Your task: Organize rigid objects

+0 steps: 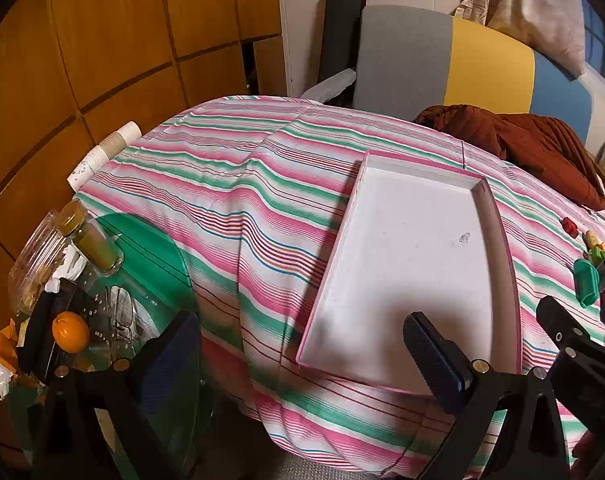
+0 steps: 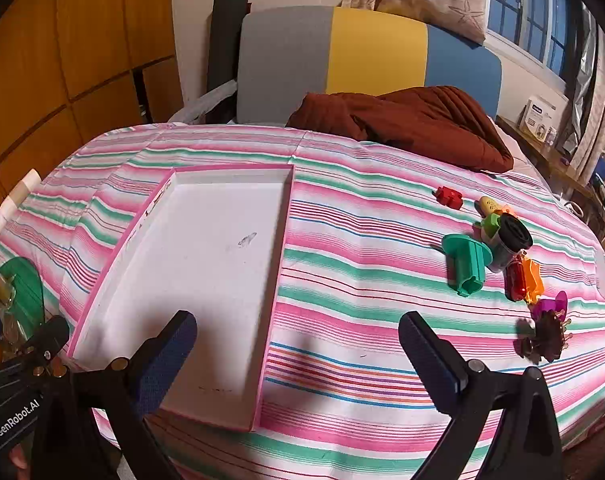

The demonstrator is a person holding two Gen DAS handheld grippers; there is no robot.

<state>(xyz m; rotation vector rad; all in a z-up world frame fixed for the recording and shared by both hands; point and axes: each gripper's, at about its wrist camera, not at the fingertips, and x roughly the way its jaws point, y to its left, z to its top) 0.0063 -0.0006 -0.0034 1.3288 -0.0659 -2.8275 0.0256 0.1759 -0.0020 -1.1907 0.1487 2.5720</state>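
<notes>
Since the shallow white cardboard tray with the pink rim (image 2: pixel 122 240) holds nothing, judge the task as not yet begun: every small plastic toy remains to be moved. The cluster, including a teal plastic mould (image 2: pixel 466 260), a black-lidded tub (image 2: pixel 512 240) and a red plastic block (image 2: pixel 448 197), lies on the striped bedspread (image 2: pixel 362 280) to the right of the tray. Your right gripper (image 2: pixel 298 344) hangs wide open and empty, near the tray's right wall, well apart from the toys. Your left gripper (image 1: pixel 302 344) is likewise spread wide over the tray's near end.

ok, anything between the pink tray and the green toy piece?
Nothing: bare striped bedspread runs from the pink tray to the green toy piece, clearest in the right wrist view.
</notes>
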